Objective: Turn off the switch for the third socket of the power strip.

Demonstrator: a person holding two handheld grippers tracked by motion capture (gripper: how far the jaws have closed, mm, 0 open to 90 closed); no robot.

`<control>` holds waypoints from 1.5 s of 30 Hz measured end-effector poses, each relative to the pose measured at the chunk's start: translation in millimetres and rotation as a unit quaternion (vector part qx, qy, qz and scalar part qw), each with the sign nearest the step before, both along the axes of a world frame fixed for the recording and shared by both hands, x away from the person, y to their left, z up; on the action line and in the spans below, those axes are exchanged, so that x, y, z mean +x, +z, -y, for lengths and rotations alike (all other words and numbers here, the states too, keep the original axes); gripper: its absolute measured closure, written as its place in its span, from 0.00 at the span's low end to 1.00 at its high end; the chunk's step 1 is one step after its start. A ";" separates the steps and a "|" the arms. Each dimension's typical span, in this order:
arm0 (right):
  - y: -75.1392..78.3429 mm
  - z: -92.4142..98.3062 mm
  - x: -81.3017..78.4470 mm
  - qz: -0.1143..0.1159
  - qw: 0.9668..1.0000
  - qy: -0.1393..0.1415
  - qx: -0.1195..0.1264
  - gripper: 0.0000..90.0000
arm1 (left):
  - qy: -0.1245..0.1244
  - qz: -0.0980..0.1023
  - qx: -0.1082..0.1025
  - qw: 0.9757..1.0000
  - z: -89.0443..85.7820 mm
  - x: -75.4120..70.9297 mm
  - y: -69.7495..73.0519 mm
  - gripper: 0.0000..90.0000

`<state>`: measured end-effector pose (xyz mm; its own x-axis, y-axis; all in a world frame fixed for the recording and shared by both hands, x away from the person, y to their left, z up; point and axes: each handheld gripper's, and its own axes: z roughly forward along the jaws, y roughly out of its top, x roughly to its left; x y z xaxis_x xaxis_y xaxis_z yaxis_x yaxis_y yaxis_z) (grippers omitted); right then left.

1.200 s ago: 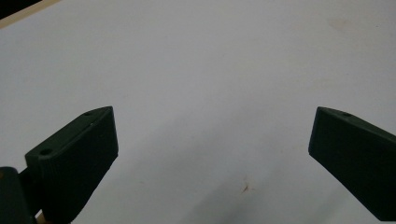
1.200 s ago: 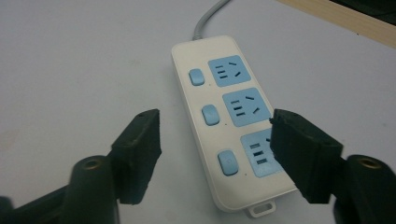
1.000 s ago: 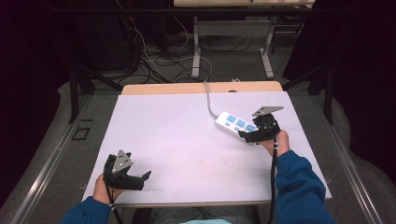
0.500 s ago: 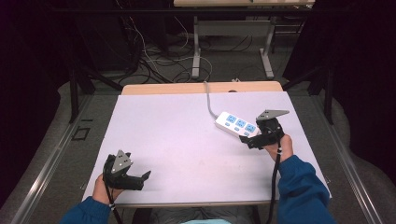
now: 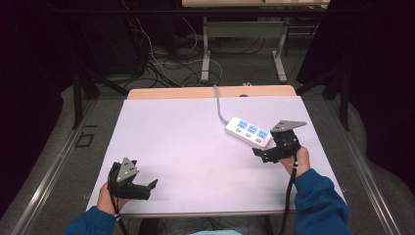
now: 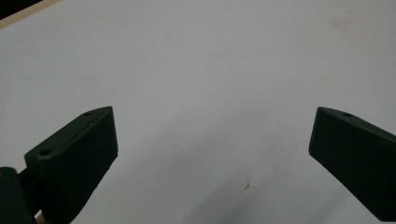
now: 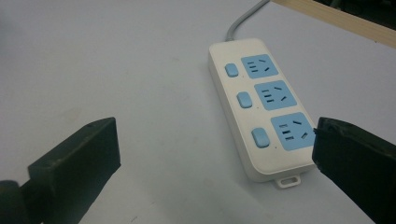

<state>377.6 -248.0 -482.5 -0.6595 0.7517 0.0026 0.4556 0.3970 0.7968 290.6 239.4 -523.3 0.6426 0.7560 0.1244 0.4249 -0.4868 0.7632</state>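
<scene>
1. The left gripper (image 5: 147,188) sits low at the near left corner of the table (image 5: 186,142), held in the person's left hand (image 5: 108,199). In the left gripper view its two black jaws stand wide apart, with bare white tabletop and a small brownish mark (image 6: 246,185) between them.
2. A white power strip (image 5: 248,132) with three blue sockets lies on the right half of the table, turned at an angle. Its grey cord (image 5: 219,105) runs off toward the far edge.
3. The right gripper (image 5: 262,154) is just beside the near end of the strip, held in the right hand (image 5: 297,160). In the right gripper view its jaws are spread; the right-side jaw lies at the strip's near corner, though whether it touches is hard to tell.
4. A blue sleeve (image 5: 318,203) covers the right forearm.
</scene>
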 end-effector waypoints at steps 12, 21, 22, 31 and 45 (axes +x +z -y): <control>-6.0 4.0 -16.1 0.003 1.000 0.002 -0.005 0.00 | 0.000 0.000 0.000 1.000 -0.4 0.1 0.0 0.01; -11.8 7.7 -26.5 0.003 1.000 -0.001 -0.011 0.00 | 0.000 0.001 0.000 1.000 -0.4 0.0 0.0 0.02; -12.3 8.2 -27.6 0.003 1.000 0.000 -0.012 0.00 | 0.000 0.001 0.000 1.000 -0.4 0.0 0.0 0.02; -15.7 12.7 -37.3 0.004 1.000 -0.007 -0.014 0.00 | -0.001 0.001 0.001 1.000 -0.4 0.0 0.0 0.02; -25.1 20.1 -51.2 0.007 1.000 -0.012 -0.020 0.00 | 0.000 0.002 0.003 1.000 -0.1 0.1 -0.2 0.01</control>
